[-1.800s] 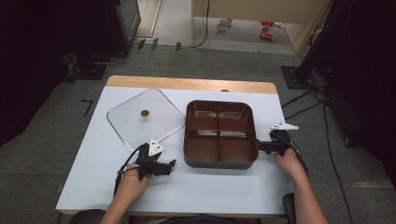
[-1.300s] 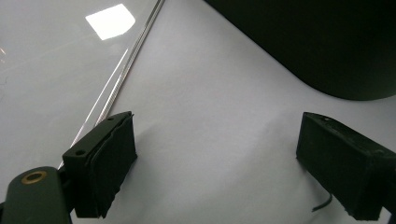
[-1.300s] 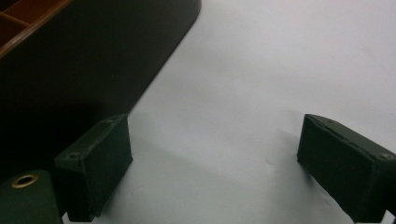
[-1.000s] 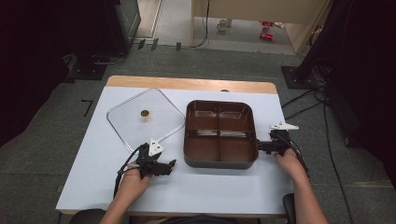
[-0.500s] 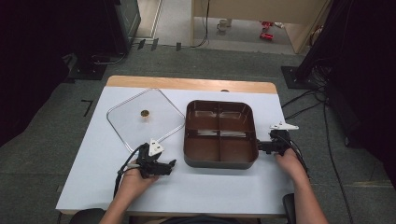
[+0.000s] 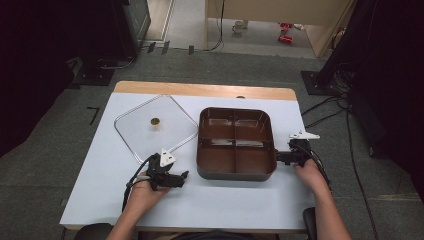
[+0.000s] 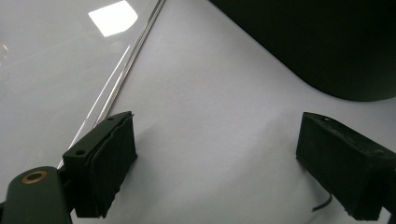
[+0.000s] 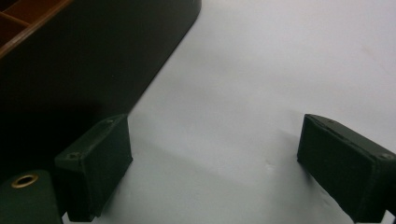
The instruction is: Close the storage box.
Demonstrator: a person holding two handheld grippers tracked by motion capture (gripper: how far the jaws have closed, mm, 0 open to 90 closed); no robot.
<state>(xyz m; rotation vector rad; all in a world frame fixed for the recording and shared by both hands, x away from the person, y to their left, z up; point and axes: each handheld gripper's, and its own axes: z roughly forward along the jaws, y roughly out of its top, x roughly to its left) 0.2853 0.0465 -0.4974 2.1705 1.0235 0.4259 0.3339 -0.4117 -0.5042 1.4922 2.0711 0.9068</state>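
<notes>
On the white surface [image 6: 225, 200] I see the brown four-compartment tray [image 6: 235, 143] sitting centre-right, uncovered, all compartments looking empty. Clear square lid [image 6: 155, 127] with its small brass knob [image 6: 155, 121] lies flat just left of the tray, near corner close to the tray's left wall; can't tell if they touch. My read: lid is off, tray not lifted, nothing gripped yet, so whatever handling comes next is all still to do.

Left tongs [image 6: 181, 176] rest on the surface, released, jaws wide apart, just off the tray's front-left corner and beside the lid's front edge [image 7: 116, 88]. Right tongs [image 6: 279, 157] also released, jaws spread, right next to the tray's right wall [image 8: 93, 60], gripping nothing.
</notes>
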